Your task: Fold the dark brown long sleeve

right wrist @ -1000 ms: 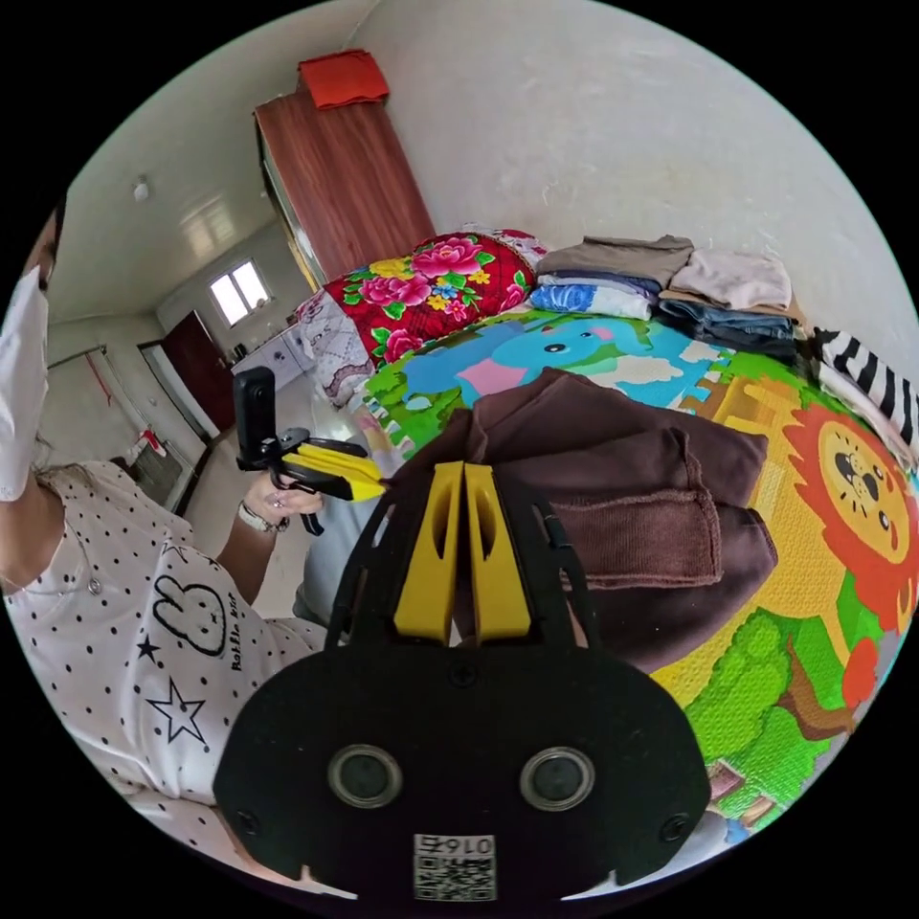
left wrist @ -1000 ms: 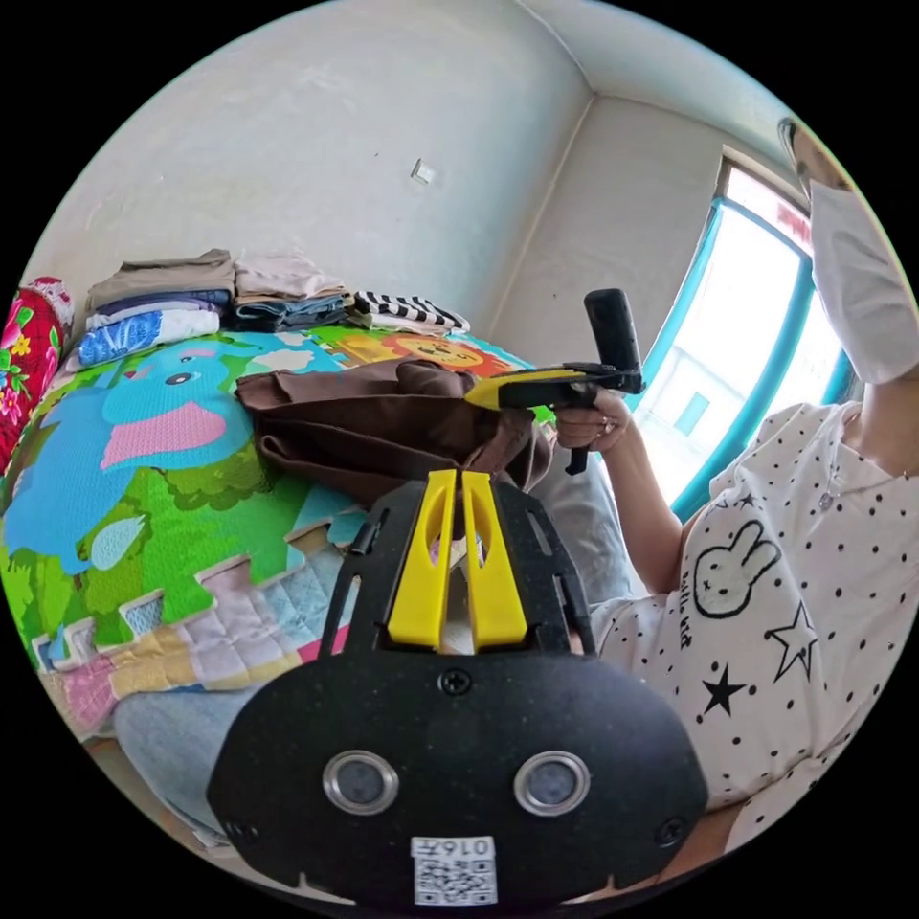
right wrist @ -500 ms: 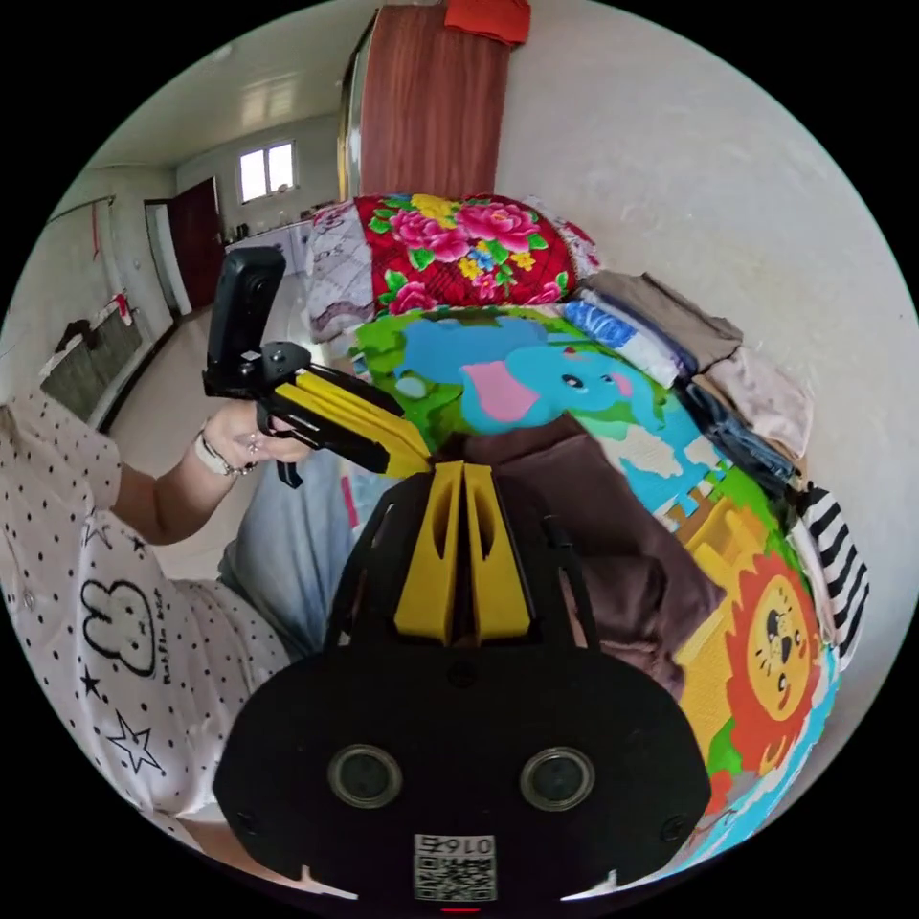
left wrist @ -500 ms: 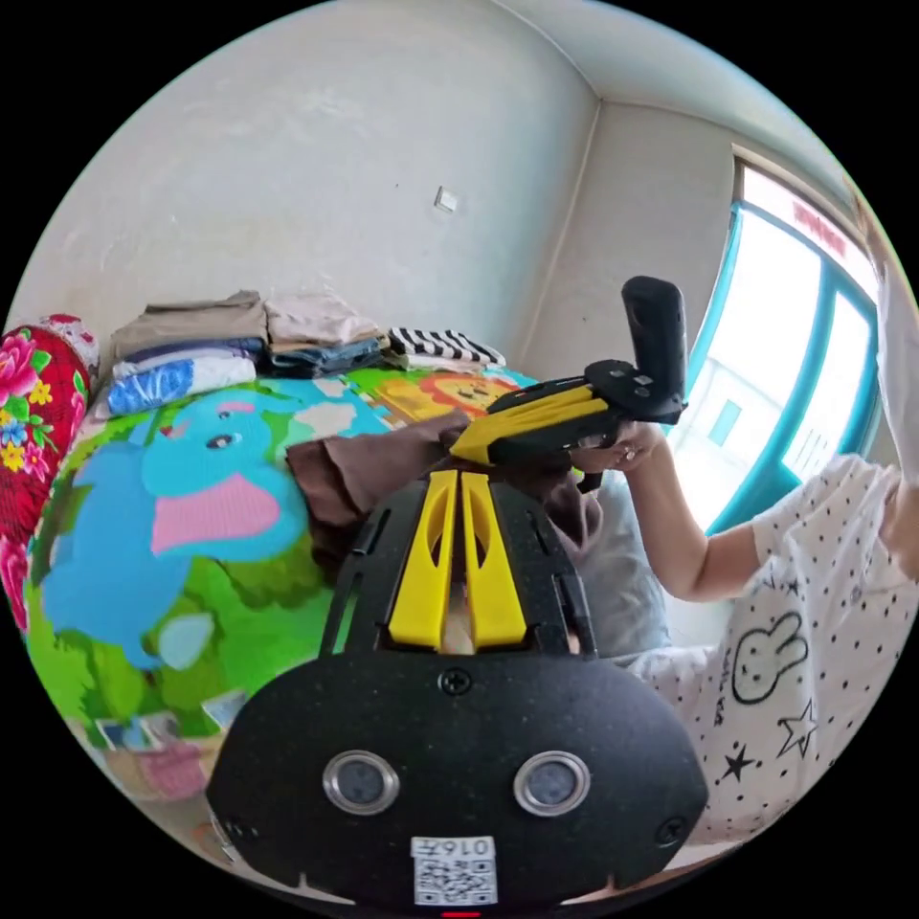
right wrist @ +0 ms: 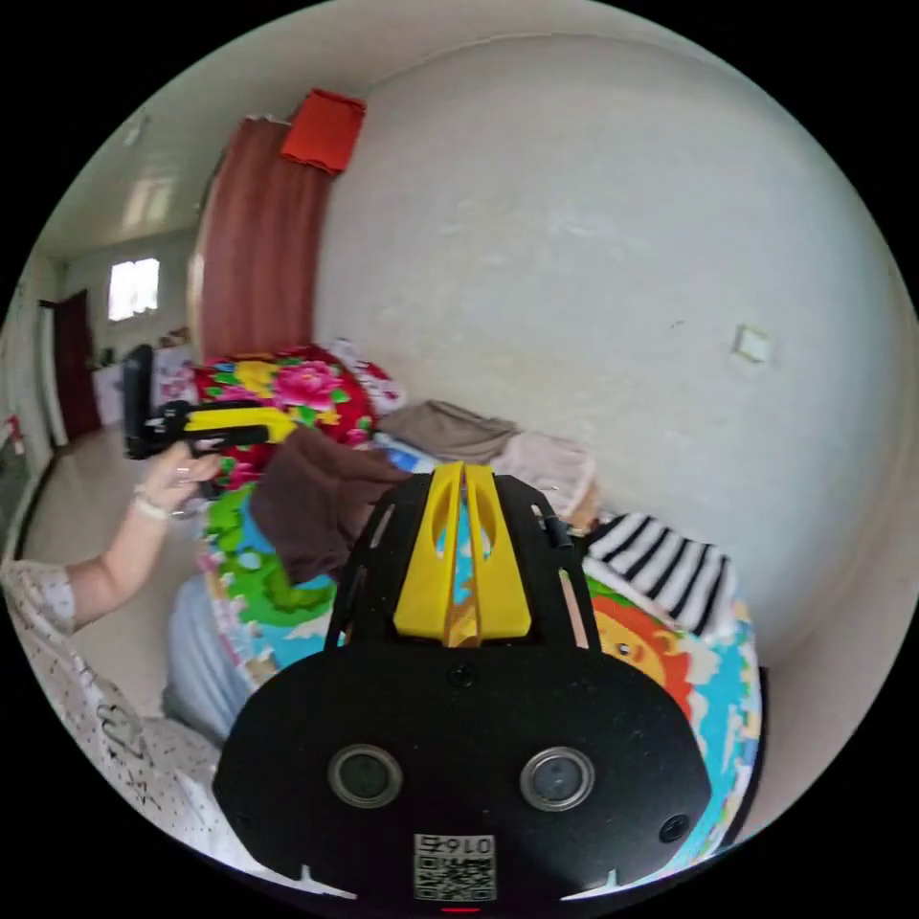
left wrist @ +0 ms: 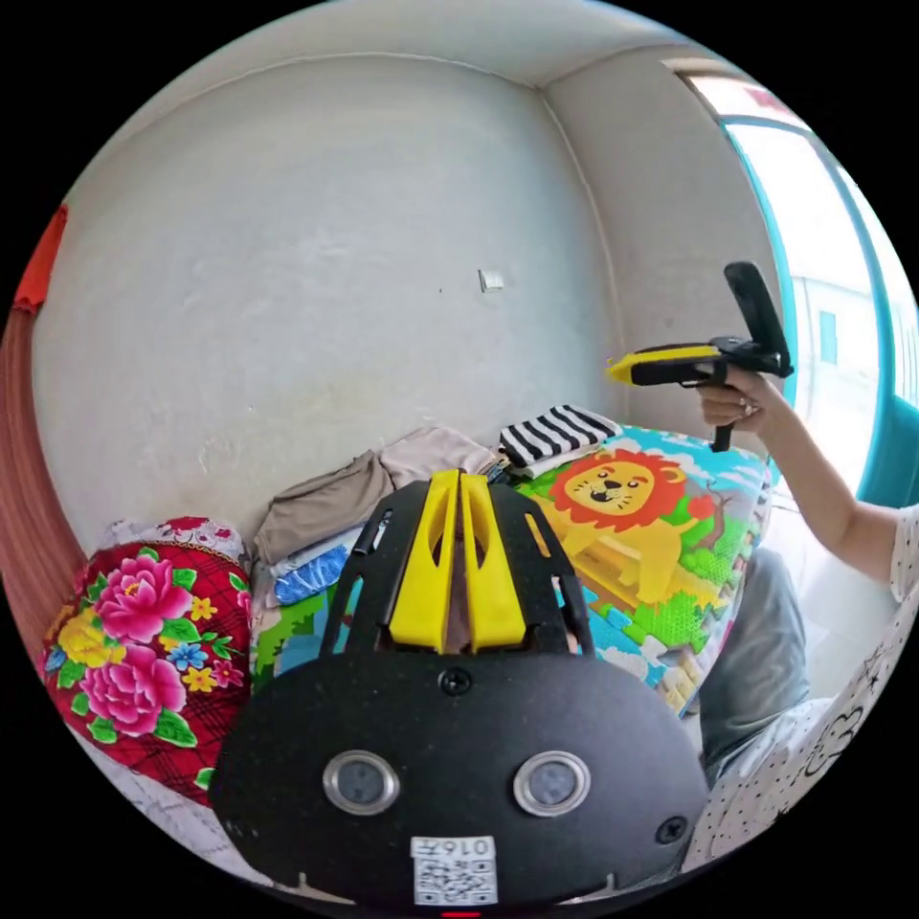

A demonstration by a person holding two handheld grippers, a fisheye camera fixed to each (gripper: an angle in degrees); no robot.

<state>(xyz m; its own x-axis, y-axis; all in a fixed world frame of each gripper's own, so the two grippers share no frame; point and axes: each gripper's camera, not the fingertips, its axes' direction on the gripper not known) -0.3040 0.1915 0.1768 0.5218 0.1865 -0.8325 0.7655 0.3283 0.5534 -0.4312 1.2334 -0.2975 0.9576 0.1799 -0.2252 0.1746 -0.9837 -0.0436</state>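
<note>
Brown garment (right wrist: 316, 503): formerly bunched on the play mat (right wrist: 268, 584) between both tools, now lifted and hung from the left hand-held gripper (right wrist: 278, 428). Right hand-held gripper (left wrist: 617, 367): formerly closed at the garment, now raised apart, nothing held, jaws together.

Dark brown garment (right wrist: 316, 503) — lion-print play mat (left wrist: 661, 555), black-and-white striped cloth (right wrist: 665, 565), red floral bundle (left wrist: 144, 651).
</note>
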